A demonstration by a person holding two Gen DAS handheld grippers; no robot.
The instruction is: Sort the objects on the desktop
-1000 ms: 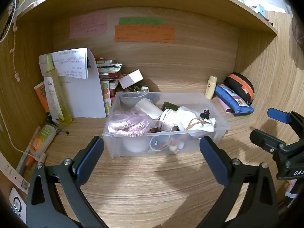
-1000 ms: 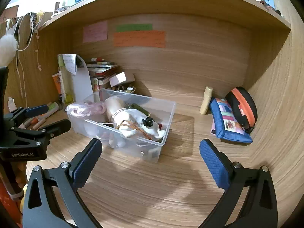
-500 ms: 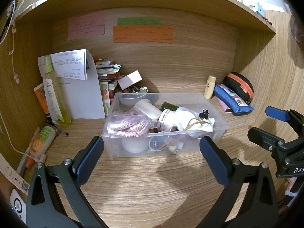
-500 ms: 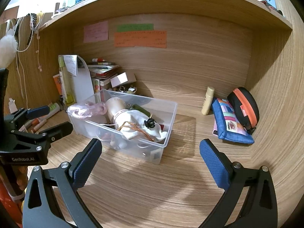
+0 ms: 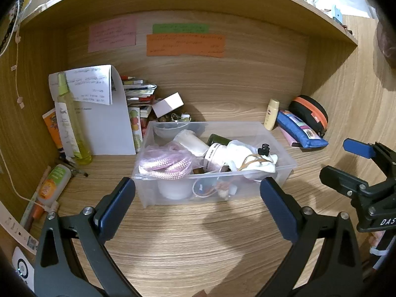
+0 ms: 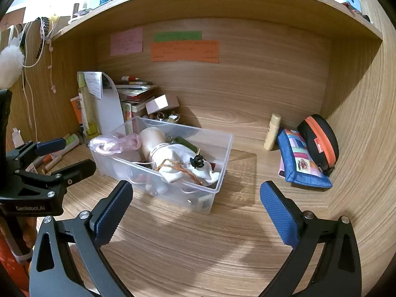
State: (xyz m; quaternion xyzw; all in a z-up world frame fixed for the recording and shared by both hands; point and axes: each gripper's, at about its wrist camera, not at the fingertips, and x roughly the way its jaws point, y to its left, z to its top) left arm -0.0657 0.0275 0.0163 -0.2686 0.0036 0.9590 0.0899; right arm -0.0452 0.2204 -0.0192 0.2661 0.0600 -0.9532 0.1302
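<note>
The fingers of the left gripper and right gripper are held wide apart and empty above the table. Just beyond, a clear plastic bin is seen crammed with soft, light things. Farther back, the blue pouch would likely yield when squeezed; its middle is best pinched. The tube beside it looks stiff and slippery.

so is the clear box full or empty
Full: the clear box has no lid and is piled to its rim with a pink cord, white cloth and jars.
</note>
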